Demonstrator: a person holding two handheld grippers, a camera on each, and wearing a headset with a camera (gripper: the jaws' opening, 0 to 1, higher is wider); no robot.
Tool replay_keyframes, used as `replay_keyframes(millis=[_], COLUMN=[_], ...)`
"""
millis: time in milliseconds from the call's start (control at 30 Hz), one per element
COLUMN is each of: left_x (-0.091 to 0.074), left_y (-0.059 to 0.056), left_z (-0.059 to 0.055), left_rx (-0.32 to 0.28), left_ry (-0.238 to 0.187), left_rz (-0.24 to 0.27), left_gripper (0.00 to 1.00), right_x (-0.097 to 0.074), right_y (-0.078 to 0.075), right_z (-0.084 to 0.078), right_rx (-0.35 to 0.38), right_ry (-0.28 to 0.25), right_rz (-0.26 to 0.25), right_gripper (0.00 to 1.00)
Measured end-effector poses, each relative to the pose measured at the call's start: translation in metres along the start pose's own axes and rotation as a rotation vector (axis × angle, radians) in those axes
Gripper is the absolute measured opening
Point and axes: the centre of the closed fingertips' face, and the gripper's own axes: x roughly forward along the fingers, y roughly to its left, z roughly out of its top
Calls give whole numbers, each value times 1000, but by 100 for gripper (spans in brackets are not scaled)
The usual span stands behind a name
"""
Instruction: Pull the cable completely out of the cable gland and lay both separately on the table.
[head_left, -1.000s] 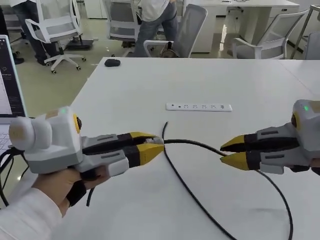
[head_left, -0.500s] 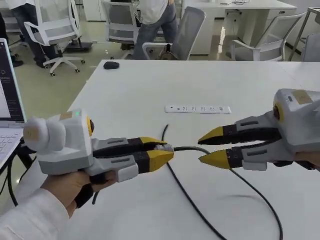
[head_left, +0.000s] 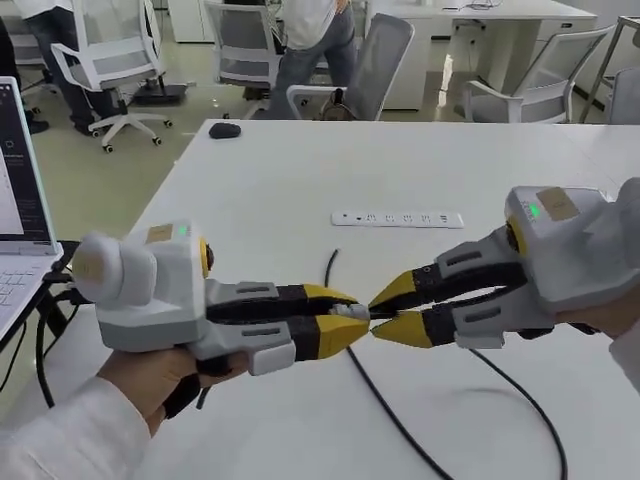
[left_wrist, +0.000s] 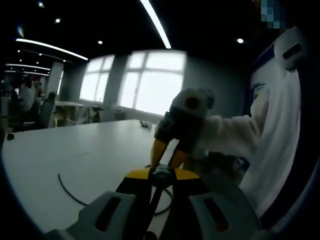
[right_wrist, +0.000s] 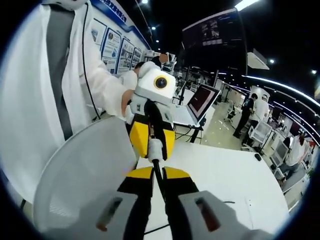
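Above the white table (head_left: 260, 180), the left gripper (head_left: 340, 320) is being held level in a person's hand (head_left: 150, 375), and its yellow-tipped jaws are clamping a small pale grey cable gland (head_left: 350, 312) between their ends. In the right gripper view the gland is looking like a short, whitish, rounded sleeve, and a thin black cable (head_left: 390, 408) is coming straight out of it, so the two are still joined and raised off the table. The right gripper (head_left: 378, 312) is facing the left one nose to nose, with its tips just beside the gland. Its jaws are sitting close on either side of the cable where it leaves the gland. Whether they are actually pinching it, I cannot tell. The rest of the cable is hanging down from the grippers and lying in long loose curves on the table toward the near edge, with one free end resting in front of a white power strip (head_left: 397, 218). A dark mouse (head_left: 225, 130) is lying near the far edge of the table, and an open laptop (head_left: 15, 200) is standing off to the left.
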Motion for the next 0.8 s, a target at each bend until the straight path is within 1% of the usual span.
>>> replay_keyframes(millis=[100, 200, 567, 800], left_x=[0, 0, -1, -5], left_y=[-1, -1, -1, 0], left_z=[1, 0, 2, 1], left_rx=[-3, -3, -9, -13], left_ry=[-5, -4, -18, -19], left_rz=[-1, 1, 9, 18], left_gripper=[16, 16, 16, 16], right_x=[-1, -2, -3, -6], right_y=[1, 2, 3, 4], right_z=[1, 0, 3, 0], right_rx=[5, -6, -9, 5], right_ry=[-9, -4, -19, -19], right_rz=[3, 3, -8, -17], right_gripper=[5, 5, 4, 4])
